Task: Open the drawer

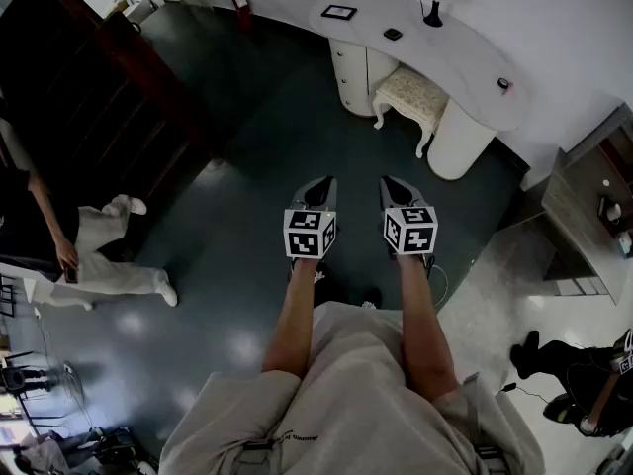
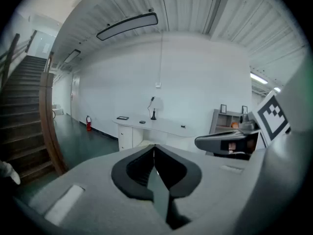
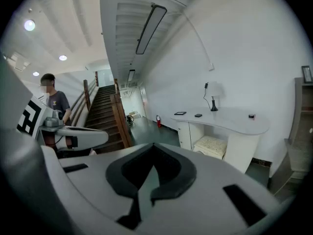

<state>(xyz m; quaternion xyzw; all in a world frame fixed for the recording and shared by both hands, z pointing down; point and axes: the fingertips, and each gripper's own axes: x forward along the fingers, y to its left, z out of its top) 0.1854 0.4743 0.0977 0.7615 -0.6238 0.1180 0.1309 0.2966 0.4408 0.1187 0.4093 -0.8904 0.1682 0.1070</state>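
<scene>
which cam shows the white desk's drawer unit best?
Right gripper view: the drawer unit shows its front, unobstructed, beside the stool. Head view shows it from steeply above, partly under the desktop. Left gripper view shows it small and far off.

The white drawer (image 1: 348,72) sits shut under the curved desk (image 1: 450,47).
</scene>
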